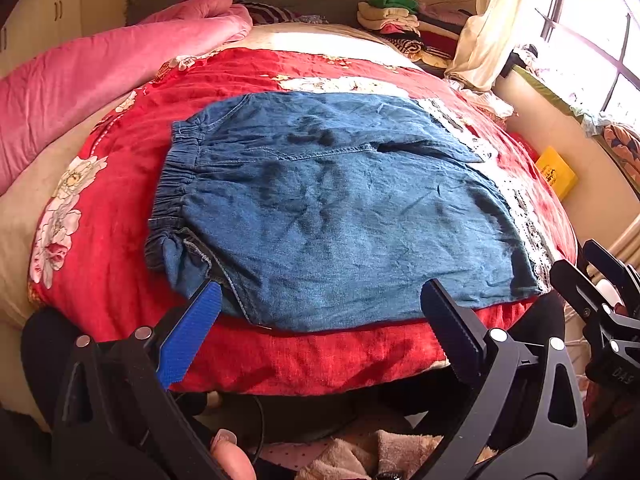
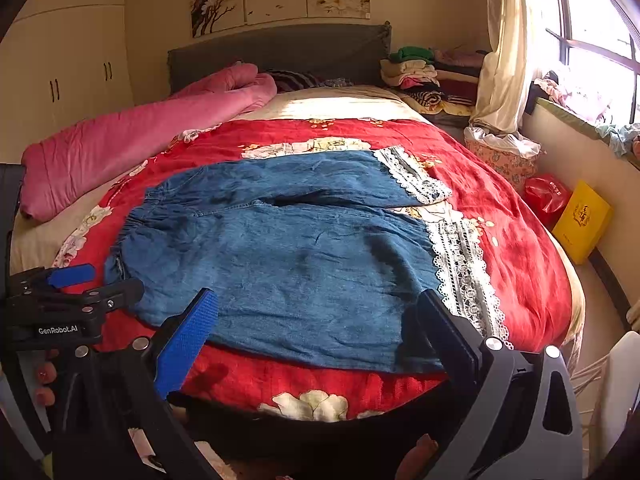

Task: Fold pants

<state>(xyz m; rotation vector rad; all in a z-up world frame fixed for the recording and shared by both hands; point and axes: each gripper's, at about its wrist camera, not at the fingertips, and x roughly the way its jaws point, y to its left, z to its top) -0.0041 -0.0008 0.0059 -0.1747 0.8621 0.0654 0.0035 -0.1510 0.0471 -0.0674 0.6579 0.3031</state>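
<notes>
Right wrist alone shows both lace cuffs (image 2: 460, 264) of the flat pants (image 2: 288, 256) (each gripper's fingers apart, empty).

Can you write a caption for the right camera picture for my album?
Open right tongs hover over blue pants spread on a red bedspread.

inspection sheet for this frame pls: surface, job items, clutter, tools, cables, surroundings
Surface: bed with red floral bedspread, partly sunlit.
Job's things: blue denim pants with white lace cuffs lying flat and unfolded, elastic waistband to the left, cuffs to the right.
Clutter: rolled pink quilt along the left side; stack of folded clothes by the headboard.
Grippers: left tool open at the near hem by the waist; right tool open near the cuff end. Neither grips cloth.
Cables: dark cord below the bed edge.
Surroundings: cream wardrobe, window with curtain, yellow box on the floor.
</notes>
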